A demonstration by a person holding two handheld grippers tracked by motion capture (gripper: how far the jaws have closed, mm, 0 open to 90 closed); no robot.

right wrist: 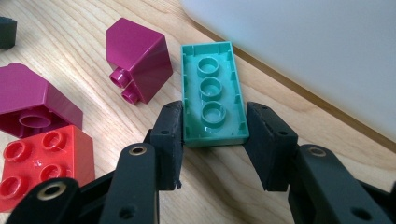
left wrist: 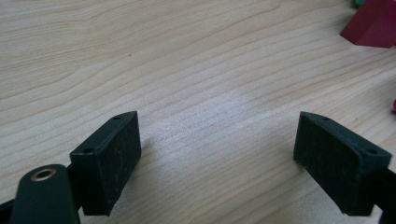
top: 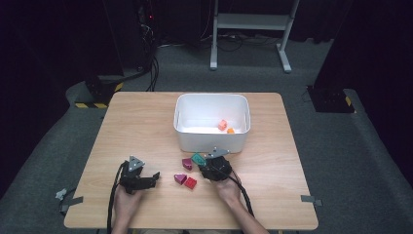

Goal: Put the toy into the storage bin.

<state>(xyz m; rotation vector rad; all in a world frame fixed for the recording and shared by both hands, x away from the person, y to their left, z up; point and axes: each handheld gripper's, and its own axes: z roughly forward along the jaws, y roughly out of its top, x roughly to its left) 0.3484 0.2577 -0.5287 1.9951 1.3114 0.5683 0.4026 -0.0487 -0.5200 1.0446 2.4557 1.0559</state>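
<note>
A teal green brick (right wrist: 212, 93) lies upside down on the wooden table (top: 146, 126), just in front of the white bin (top: 212, 140). My right gripper (right wrist: 214, 122) is shut on its near end, one pad against each long side. In the high view the green brick (top: 197, 158) sits at the tip of the right gripper (top: 204, 165). My left gripper (top: 155, 178) rests low at the table's front left, pointing right. In its own view the left gripper (left wrist: 217, 135) is open over bare wood with nothing between its jaws.
Two magenta bricks (right wrist: 137, 53) (right wrist: 32, 100) and a red brick (right wrist: 44, 154) lie left of the green one, between the two grippers. The white bin (right wrist: 303, 46) holds two orange pieces (top: 222, 125) (top: 230, 130). A magenta brick (left wrist: 371, 23) shows ahead of the left gripper.
</note>
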